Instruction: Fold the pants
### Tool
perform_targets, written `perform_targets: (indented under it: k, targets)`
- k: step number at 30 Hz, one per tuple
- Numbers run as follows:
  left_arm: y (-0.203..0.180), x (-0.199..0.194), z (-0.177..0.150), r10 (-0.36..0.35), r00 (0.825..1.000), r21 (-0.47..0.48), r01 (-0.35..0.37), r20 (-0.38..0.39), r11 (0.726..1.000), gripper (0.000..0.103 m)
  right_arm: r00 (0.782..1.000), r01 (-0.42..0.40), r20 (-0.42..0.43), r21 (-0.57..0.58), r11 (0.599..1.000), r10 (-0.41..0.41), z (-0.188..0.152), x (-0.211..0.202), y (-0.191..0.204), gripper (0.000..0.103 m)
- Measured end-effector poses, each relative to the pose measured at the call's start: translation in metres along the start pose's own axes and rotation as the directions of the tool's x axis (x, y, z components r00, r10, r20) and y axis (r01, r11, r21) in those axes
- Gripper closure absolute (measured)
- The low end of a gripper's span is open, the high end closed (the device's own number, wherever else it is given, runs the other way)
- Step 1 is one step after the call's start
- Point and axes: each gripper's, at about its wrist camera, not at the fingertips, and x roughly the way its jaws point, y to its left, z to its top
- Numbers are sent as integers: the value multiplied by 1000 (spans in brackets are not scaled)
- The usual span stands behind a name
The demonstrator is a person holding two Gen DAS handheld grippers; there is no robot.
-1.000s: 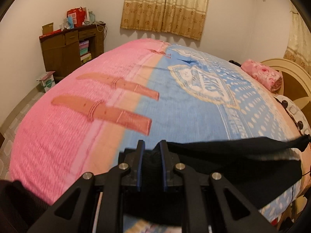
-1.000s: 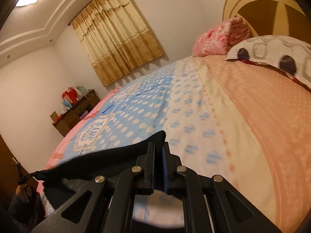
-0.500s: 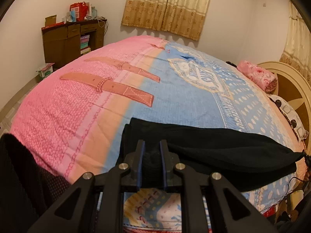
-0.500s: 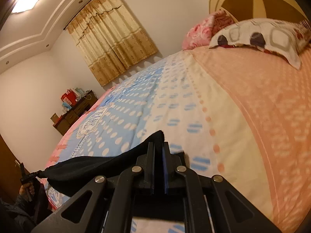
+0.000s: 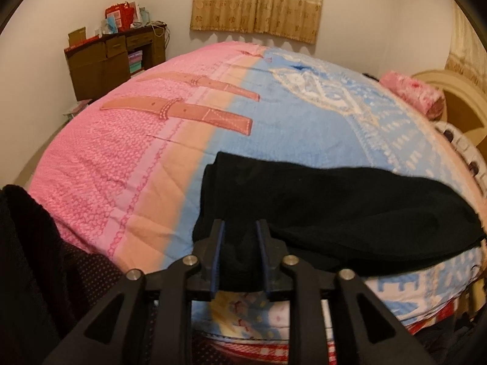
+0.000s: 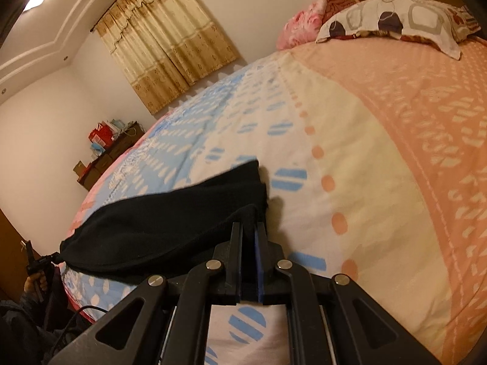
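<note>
Black pants lie stretched along the near edge of the bed, over the pink and blue bedspread. My left gripper is shut on one end of the pants, thick fabric bunched between its fingers. In the right wrist view the pants run left from my right gripper, which is shut on their other end. The far end reaches the left gripper held in a hand. Part of the pants is doubled over itself.
A brown desk with clutter stands at the back left by the wall. Curtains hang behind the bed. A pink rolled blanket and a patterned pillow lie by the headboard. Dark clothing hangs at lower left.
Both grippers have come down and back toward the bed's near edge. The pants, held taut in the air before, now rest on the bedspread.
</note>
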Motion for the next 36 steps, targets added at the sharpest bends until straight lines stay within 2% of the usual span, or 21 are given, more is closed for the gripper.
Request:
perform_targets:
  k: [2,3,5,7,11,15,18,24,27,30,32,36]
  targets:
    - [-5,-2,-3,51,999,35,-52,14,998,64,1000,-15,10,16,1000,14,-4,-3,-4,94]
    - [-6,-4,-5,70,997,50,-71,19,996,63,1000,-15,12,21,1000,15,-6,-5,-5,93]
    - [-6,-6,-7,107,994,68,-108,25,992,51,1000,-9,19,30,1000,8,-9,-10,-8,86]
    - [0,-11,-8,142,989,55,-144,38,988,49,1000,4,22,34,999,-5,-13,-16,-11,82]
    - [11,-28,-8,126,989,11,-127,81,992,48,998,52,37,33,998,-54,-19,-32,-11,82]
    - [-2,-33,0,114,987,37,-119,118,992,43,991,85,92,78,993,-92,-21,-54,-15,82]
    - [-20,-18,13,95,992,70,-100,80,993,42,988,83,128,54,995,-89,-16,-61,3,82]
    - [-26,32,35,57,996,40,-54,-72,998,42,991,7,130,-112,994,8,0,-38,77,81]
    - [-18,47,39,28,994,-8,-29,-110,1000,47,992,-43,114,-158,986,62,3,-23,104,80]
    - [-17,55,41,23,992,-13,-24,-127,1000,56,990,-87,96,-160,983,103,3,-10,117,67]
    - [-20,57,41,2,990,2,-2,-138,1000,78,990,-107,81,-148,983,119,0,-1,121,66]
    - [-31,55,45,40,991,53,-33,-127,998,90,987,-133,69,-120,984,142,-1,14,126,66]
